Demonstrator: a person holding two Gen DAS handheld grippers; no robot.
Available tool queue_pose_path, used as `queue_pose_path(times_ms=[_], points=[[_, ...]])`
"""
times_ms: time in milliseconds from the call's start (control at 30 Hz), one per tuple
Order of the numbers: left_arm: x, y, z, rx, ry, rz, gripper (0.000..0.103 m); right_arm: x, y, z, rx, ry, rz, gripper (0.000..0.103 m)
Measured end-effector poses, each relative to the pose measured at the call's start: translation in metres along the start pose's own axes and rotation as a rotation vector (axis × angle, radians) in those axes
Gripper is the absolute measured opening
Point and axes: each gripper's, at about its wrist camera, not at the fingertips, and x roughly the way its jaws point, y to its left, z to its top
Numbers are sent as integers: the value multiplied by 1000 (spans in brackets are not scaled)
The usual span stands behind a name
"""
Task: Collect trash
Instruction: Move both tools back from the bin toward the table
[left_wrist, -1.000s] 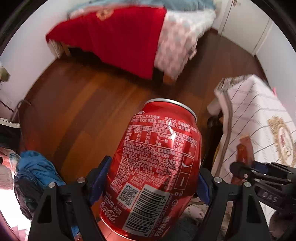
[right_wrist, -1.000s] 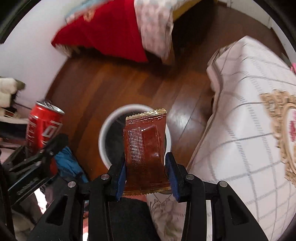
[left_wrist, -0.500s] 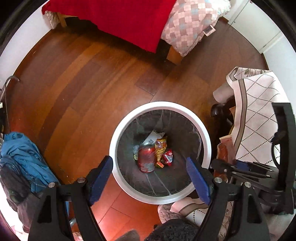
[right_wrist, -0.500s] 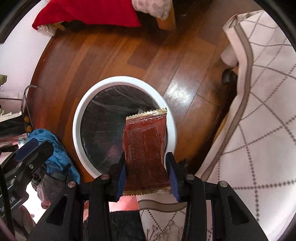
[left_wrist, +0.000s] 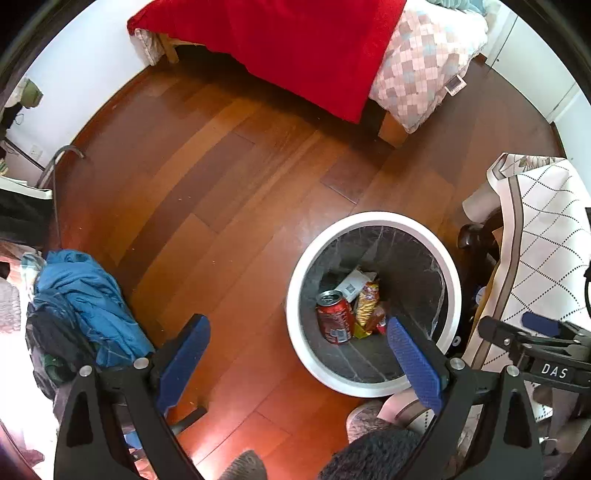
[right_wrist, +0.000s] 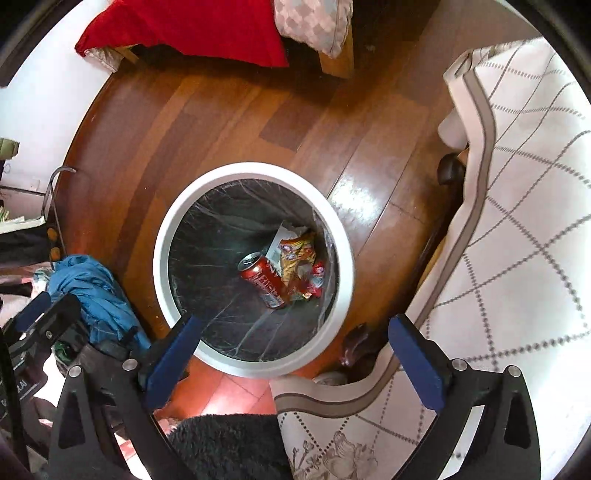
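Note:
A round white-rimmed bin (left_wrist: 373, 218) with a black liner stands on the wooden floor; it also shows in the right wrist view (right_wrist: 255, 170). Inside lie a red cola can (left_wrist: 333, 322) (right_wrist: 263, 281), a yellow snack bag (left_wrist: 365, 306) (right_wrist: 295, 254), a brown wrapper (right_wrist: 302, 275), a small red wrapper (right_wrist: 318, 271) and white paper (left_wrist: 351, 282). My left gripper (left_wrist: 299, 354) is open and empty, above the floor just left of the bin. My right gripper (right_wrist: 295, 354) is open and empty above the bin's near rim.
A table with a white patterned cloth (right_wrist: 517, 206) stands right of the bin. A bed with a red blanket (left_wrist: 295, 48) is at the back. A blue cloth pile (left_wrist: 85, 295) lies left. Wooden floor (left_wrist: 221, 184) lies between.
The left gripper let the cola can fall into the bin and shifted left. The right gripper opened and the brown wrapper dropped into the bin.

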Motion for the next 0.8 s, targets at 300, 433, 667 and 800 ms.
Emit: queue_pose_path(times_ms=[300,433,667,800], points=[[-36,0,-15,26,-57,19,98,-42,8,-22,-38,-80,-62,103],[-57,-1,-21,33,-88,12,98,-66,9,-37,-41,-120,-59,103],[-101,-3,-35,55,-158,1,98,-122,15,-69,-44,-219,-43,103],[-130,-5,-46,70,-200,-18,98,-158,18,-90,-43,-282,-24,103]])
